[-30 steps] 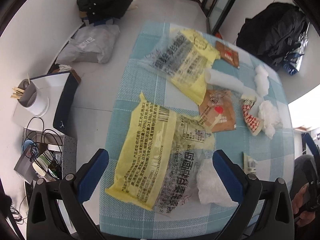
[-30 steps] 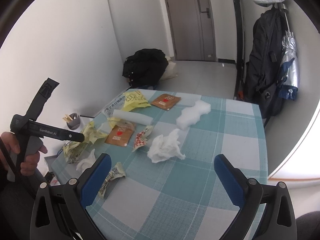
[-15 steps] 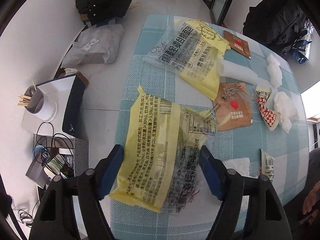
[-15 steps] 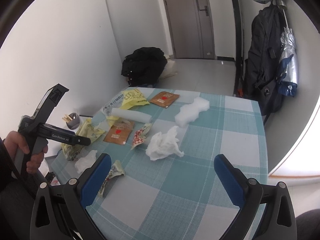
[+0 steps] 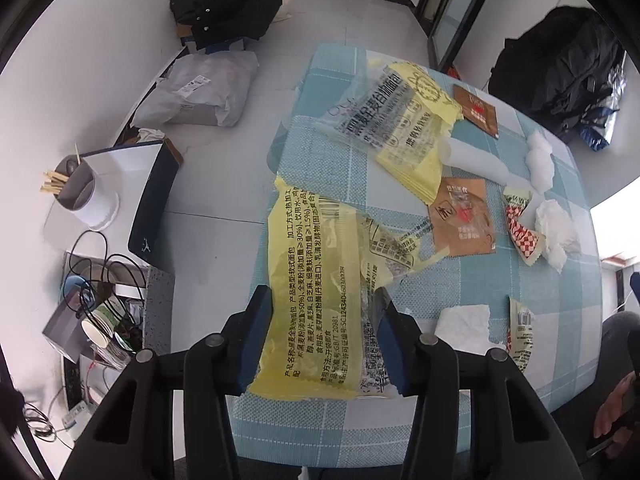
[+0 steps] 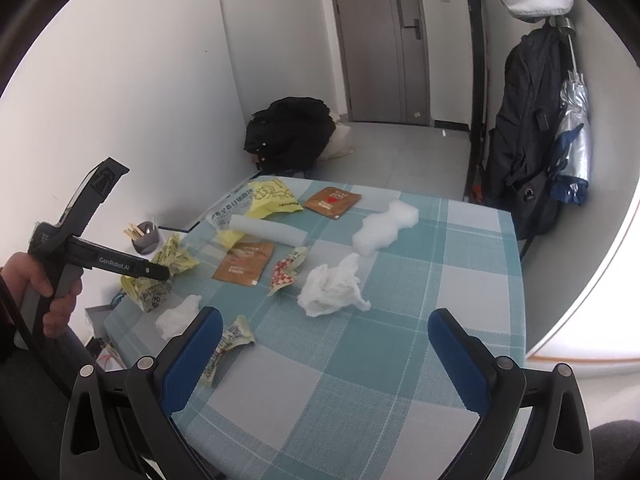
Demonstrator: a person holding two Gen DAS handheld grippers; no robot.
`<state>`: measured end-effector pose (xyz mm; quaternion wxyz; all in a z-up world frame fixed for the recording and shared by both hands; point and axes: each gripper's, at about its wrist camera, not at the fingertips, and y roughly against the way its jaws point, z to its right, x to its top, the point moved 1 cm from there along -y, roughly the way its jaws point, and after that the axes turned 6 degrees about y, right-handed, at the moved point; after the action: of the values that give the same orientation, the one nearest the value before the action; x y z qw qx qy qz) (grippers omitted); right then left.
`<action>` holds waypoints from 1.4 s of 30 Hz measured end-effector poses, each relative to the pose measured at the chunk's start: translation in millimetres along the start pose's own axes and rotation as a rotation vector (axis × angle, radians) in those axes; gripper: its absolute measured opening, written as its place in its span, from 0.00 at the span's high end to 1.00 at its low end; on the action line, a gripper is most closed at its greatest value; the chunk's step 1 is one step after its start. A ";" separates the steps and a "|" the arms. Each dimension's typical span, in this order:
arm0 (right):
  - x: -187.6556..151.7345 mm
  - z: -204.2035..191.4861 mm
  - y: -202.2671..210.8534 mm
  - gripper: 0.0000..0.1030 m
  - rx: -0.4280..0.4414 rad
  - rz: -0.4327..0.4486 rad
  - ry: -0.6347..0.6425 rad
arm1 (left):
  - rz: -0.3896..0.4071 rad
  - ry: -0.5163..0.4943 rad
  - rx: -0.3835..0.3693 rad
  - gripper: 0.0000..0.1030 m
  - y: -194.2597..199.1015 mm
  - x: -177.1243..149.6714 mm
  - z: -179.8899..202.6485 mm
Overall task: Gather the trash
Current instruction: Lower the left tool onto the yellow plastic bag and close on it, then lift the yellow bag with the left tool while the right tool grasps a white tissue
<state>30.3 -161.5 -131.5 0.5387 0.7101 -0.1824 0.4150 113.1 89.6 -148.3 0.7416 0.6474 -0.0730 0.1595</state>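
The collecting has barely begun. The left gripper (image 5: 320,336) has its jaws drawn in on both sides of the near end of a yellow wrapper (image 5: 316,280), which bows up between the pads and looks pinched, though its far end may rest on the bench (image 5: 304,432) yet. From the right wrist view the same wrapper (image 6: 154,276) hangs crumpled at the tip of that gripper, at the bench's left edge.

Everything else is untouched and spread over the checked cloth:
- a second yellow wrapper (image 5: 404,120) at the far end, with a white roll (image 5: 476,158) beside it
- two brown sachets, one far (image 5: 476,110) and one mid-bench (image 5: 464,216)
- a red-checked wrapper (image 5: 522,232) touching a crumpled tissue (image 5: 556,232)
- a strip of white foam (image 5: 540,160)
- a flat napkin (image 5: 464,322) and a small snack wrapper (image 5: 520,332) near the front edge

The right gripper (image 6: 324,348) hovers over the near part of the bench with jaws wide and nothing between them (the small snack wrapper lies just by its left pad).

No bin or bag for the trash shows in either view, so I cannot tell where the pieces are to go. By my judgement one piece is in hand and some nine are left.
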 end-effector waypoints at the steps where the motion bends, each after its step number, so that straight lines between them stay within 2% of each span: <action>1: 1.3 -0.7 0.7 0.00 0.004 0.001 0.000 | 0.006 0.008 -0.007 0.56 2.2 -1.0 -0.4; 5: 12.6 -12.6 6.1 0.00 0.049 0.034 0.026 | 0.047 0.032 -0.034 0.56 13.9 -3.2 -5.5; 12: 28.5 -58.1 -16.6 0.00 0.182 -0.008 0.135 | 0.135 0.097 -0.114 0.56 41.7 -6.9 -19.3; 17: 26.2 -95.6 -49.9 0.01 0.248 -0.104 0.254 | 0.190 0.139 -0.167 0.56 60.8 -10.1 -29.7; 20: 21.4 -107.0 -72.4 0.05 0.303 -0.186 0.250 | 0.218 0.175 -0.196 0.56 70.2 -13.1 -40.1; 22: 17.9 -114.3 -84.6 0.14 0.315 -0.224 0.271 | 0.227 0.185 -0.210 0.56 74.4 -15.1 -43.3; 26: 9.8 -129.9 -102.4 0.21 0.278 -0.270 0.357 | 0.247 0.169 -0.227 0.56 82.3 -18.6 -45.4; 28: 6.6 -134.2 -108.7 0.31 0.276 -0.289 0.389 | 0.252 0.166 -0.215 0.56 85.8 -19.3 -46.8; 30: 0.9 -138.5 -111.9 0.35 0.272 -0.303 0.434 | 0.261 0.169 -0.221 0.56 89.6 -21.0 -47.9; 32: -3.7 -140.7 -114.0 0.48 0.264 -0.323 0.471 | 0.264 0.168 -0.219 0.56 91.5 -21.9 -47.3; 34: -8.9 -141.1 -118.3 0.70 0.255 -0.354 0.494 | 0.267 0.166 -0.220 0.56 93.4 -23.3 -45.9; 35: -9.6 -140.4 -116.9 0.73 0.248 -0.353 0.496 | 0.269 0.160 -0.217 0.56 94.7 -23.6 -43.7; 37: -7.9 -136.0 -112.4 0.87 0.262 -0.343 0.478 | 0.274 0.154 -0.215 0.56 97.5 -24.2 -41.0; 42: 5.7 -115.4 -95.0 0.89 0.344 -0.285 0.362 | 0.281 0.137 -0.209 0.56 104.0 -23.8 -28.6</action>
<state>55.4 -21.1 -176.7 0.4872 0.7238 0.0916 0.4800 53.6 125.9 -62.7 0.7785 0.5378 -0.1284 0.2970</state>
